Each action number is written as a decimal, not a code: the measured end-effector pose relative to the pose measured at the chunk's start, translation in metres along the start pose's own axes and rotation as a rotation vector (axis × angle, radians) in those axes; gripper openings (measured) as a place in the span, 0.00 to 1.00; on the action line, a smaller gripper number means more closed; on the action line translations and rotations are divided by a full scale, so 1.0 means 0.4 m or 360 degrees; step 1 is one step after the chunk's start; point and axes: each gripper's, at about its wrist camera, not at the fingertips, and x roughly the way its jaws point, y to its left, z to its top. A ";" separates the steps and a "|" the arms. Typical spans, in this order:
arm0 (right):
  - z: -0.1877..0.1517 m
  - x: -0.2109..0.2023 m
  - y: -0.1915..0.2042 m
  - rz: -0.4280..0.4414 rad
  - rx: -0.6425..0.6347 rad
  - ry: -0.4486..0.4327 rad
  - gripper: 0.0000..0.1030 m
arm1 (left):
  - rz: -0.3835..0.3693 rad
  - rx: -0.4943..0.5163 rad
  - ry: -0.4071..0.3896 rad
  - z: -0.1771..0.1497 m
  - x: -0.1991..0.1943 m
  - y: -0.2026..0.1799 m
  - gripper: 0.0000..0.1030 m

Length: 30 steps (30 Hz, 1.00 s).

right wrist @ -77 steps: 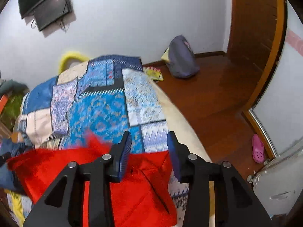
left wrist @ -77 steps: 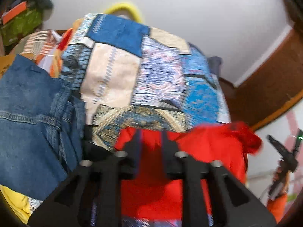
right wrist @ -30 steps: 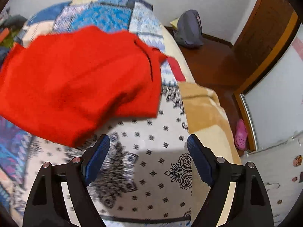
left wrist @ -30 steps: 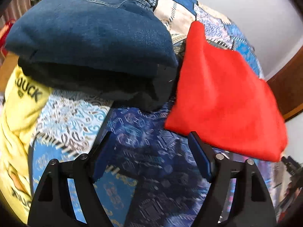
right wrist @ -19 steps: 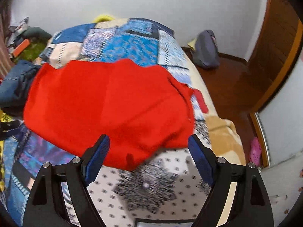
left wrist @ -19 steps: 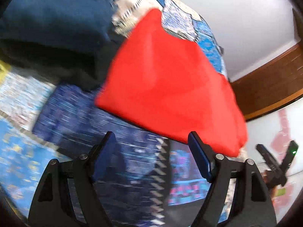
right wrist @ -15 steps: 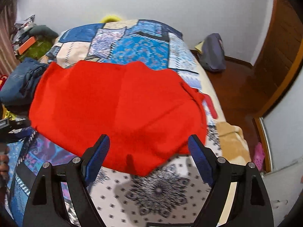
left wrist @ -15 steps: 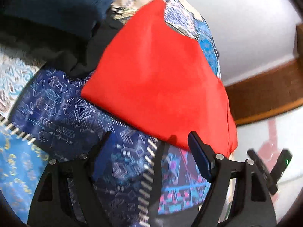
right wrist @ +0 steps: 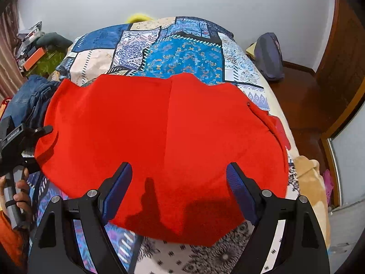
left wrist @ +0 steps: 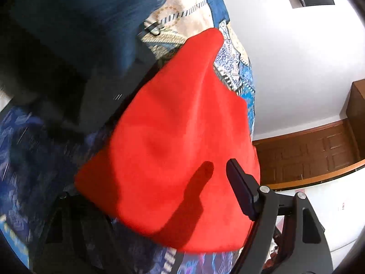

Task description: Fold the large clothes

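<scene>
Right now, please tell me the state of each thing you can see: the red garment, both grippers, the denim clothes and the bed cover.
Red fabric garment: spread flat on the bed, held by neither gripper.
Right gripper: open, above the garment's near edge.
Left gripper: at the garment's left edge, open or shut unclear.
Blue denim clothes: piled left of the garment.
Patchwork bed cover: spread under the garment.

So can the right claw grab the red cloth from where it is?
Probably yes. The right claw is open, over the near edge of the red cloth, which lies flat on the bed. Nothing sits between them.
</scene>
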 end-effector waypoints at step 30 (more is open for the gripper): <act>0.091 0.168 0.329 0.0410 -0.0078 0.0251 0.83 | 0.0110 0.0716 -0.0580 0.023 -0.357 -0.455 0.01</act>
